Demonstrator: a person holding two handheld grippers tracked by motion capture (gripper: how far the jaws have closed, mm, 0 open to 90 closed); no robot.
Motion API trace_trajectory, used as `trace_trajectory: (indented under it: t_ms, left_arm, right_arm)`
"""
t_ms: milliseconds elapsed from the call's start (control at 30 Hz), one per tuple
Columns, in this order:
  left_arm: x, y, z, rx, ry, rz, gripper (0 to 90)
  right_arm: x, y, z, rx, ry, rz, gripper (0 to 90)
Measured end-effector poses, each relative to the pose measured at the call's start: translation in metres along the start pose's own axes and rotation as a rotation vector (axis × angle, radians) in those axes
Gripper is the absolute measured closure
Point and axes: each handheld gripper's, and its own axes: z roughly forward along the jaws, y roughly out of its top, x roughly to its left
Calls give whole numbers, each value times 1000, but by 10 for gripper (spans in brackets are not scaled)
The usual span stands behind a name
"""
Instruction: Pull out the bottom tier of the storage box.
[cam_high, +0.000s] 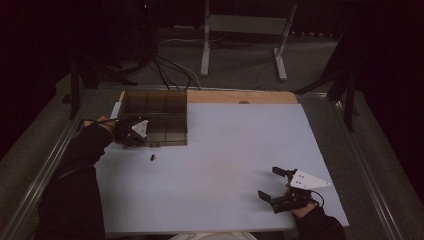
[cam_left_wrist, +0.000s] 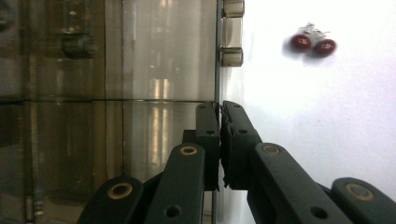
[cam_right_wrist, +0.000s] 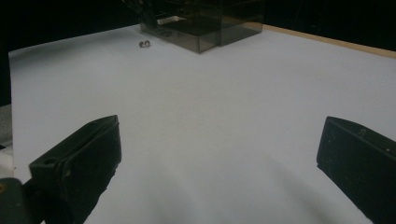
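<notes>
Left claw clamped on organizer box edge; right claw wide open over bench.

High view: box at far-left of bench, long axis left-right; left claw at its near edge. Left gripper view: jaws pinched on box wall; red beads nearby. Right gripper view: right claw released, empty.
</notes>
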Motion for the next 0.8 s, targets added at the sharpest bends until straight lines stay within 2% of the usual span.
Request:
trace_trajectory:
  t_ms: [67,400,600,800]
  left_arm:
    - [-2,-1,0,2,-5,12,884]
    - [-10,-1,-2,-5,-23,9,887]
    - [-11,-1,-4,11,-30,19,888]
    - [-13,-2,-4,5,-45,3,889]
  right_arm:
    - [0,0,0,-3,0,1,0]
    - [1,0,0,0,0,0,0]
    - [1,0,0,-1,0,-1,0]
    - [1,0,0,-1,0,-1,0]
